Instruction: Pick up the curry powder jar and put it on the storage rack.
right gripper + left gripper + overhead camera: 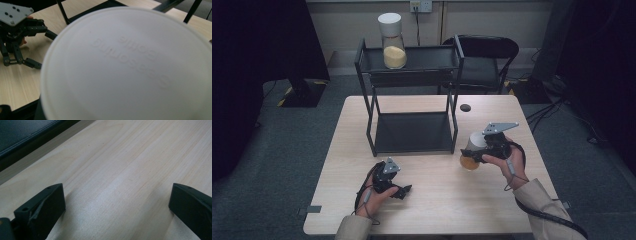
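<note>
My right gripper (479, 151) is shut on a seasoning bottle (470, 161) with a white lid and orange-yellow grains. It holds the bottle tilted above the table's right side, beside the rack's front right leg. The lid (130, 67) looms close in the right gripper view, with raised lettering on it. A second bottle (393, 42) of the same kind stands upright on the top shelf of the black two-tier rack (427, 57). My left gripper (403, 192) rests on the table near the front, its jaws open over bare wood (117, 205). The left gripper (43, 50) also appears beyond the lid.
The rack's lower shelf (412, 132) carries nothing. A small black round disc (465, 107) lies on the light wooden table (437, 200) behind the held bottle. A black chair (484, 55) stands behind the table, and cables run on the floor at the right.
</note>
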Available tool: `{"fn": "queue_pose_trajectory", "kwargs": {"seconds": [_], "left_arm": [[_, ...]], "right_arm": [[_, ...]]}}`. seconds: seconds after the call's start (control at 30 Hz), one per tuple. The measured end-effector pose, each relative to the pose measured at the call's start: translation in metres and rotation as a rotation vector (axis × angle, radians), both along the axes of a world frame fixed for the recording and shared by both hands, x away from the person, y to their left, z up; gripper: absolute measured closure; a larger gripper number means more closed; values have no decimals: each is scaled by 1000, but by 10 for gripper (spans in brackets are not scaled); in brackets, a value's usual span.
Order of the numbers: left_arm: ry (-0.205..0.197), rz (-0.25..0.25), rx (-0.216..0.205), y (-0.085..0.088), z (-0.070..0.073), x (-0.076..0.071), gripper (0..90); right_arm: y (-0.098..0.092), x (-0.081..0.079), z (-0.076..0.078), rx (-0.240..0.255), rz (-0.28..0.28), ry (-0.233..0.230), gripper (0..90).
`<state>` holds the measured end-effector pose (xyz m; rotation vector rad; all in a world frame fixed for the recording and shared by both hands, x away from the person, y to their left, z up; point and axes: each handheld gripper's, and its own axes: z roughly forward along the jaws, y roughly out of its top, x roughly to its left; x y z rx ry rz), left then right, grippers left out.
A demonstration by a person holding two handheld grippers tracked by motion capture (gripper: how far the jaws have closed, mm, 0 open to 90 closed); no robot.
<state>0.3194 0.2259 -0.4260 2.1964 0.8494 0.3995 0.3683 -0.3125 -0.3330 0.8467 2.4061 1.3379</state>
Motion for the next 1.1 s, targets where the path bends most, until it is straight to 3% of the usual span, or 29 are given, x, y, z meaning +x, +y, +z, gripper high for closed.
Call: {"fn": "queue_pose_trajectory", "kwargs": {"seconds": [0.63,1.1], "left_arm": [[0,0,0,0,0,0,0],[-1,2,-3,0,0,0,0]], "right_arm": [[33,14,41,1,71,1,354],[50,25,72,-16,92,6,356]]}}
